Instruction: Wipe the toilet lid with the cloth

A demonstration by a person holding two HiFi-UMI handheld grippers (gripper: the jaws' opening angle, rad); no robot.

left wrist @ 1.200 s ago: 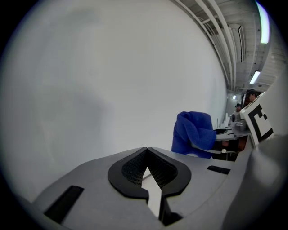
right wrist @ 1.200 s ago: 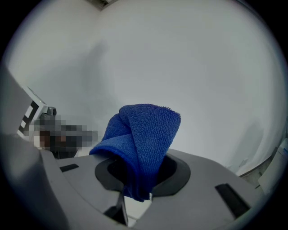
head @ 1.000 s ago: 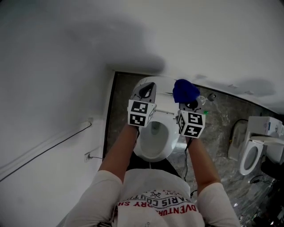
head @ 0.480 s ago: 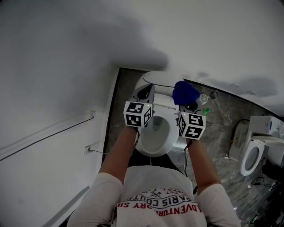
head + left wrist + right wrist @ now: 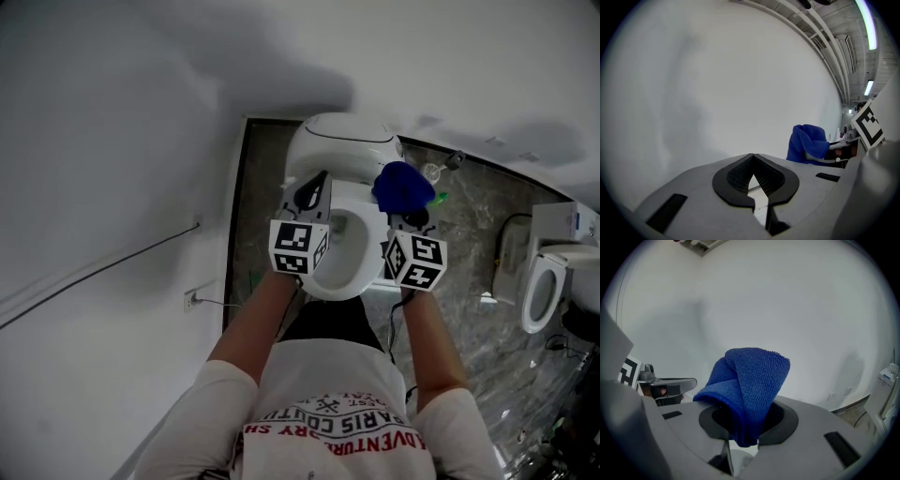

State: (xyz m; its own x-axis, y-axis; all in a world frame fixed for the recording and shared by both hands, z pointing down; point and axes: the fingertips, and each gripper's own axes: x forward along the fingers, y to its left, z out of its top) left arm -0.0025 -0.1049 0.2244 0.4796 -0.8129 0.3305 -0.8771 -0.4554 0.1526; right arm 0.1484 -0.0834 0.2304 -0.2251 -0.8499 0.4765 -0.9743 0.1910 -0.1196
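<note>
Marbled grey floor (image 5: 469, 234) surrounds glossy white toilet (image 5: 342, 150); right tongs (image 5: 407, 221) pinch folded blue terry cloth (image 5: 750, 380), left tongs (image 5: 753, 159) closed, empty.

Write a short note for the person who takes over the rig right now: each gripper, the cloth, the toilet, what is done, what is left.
Left gripper: fingers shut, nothing between them, held over the toilet.
Right gripper: shut on the blue cloth, which bunches out of it toward the white wall and touches nothing else.
Done: the cloth is in hand.
Left: bring the cloth down onto the lid and wipe it; the bowl shows open, and I cannot tell where the lid stands.
</note>
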